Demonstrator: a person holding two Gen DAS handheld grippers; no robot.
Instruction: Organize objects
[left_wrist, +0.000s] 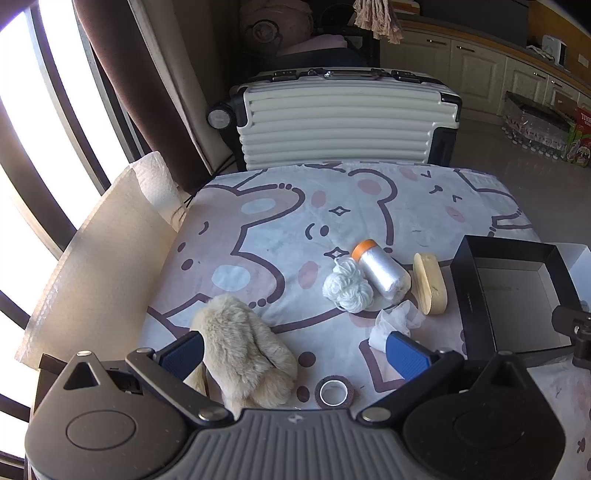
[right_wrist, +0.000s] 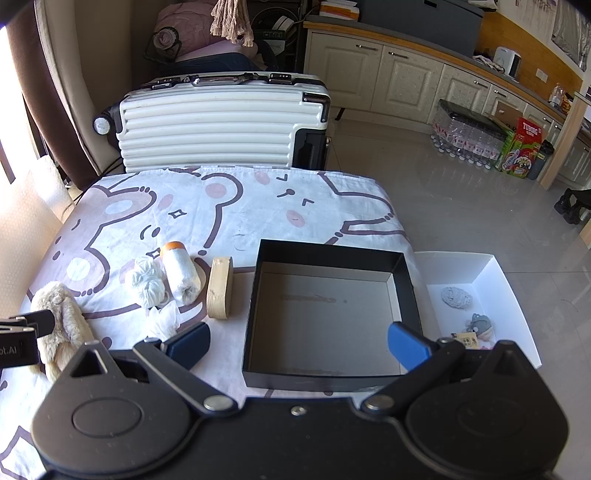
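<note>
Two grippers, both with blue-padded jaws spread wide and holding nothing. In the left wrist view, the left gripper frames one fluffy beige plush toy at lower centre, touching its left pad, and one brown tape roll. Beyond lie one white yarn ball, one orange-capped clear plastic roll and one pale wooden block. In the right wrist view, the right gripper hovers over one empty black square box; one white tray sits at right, holding small grey items
</note>
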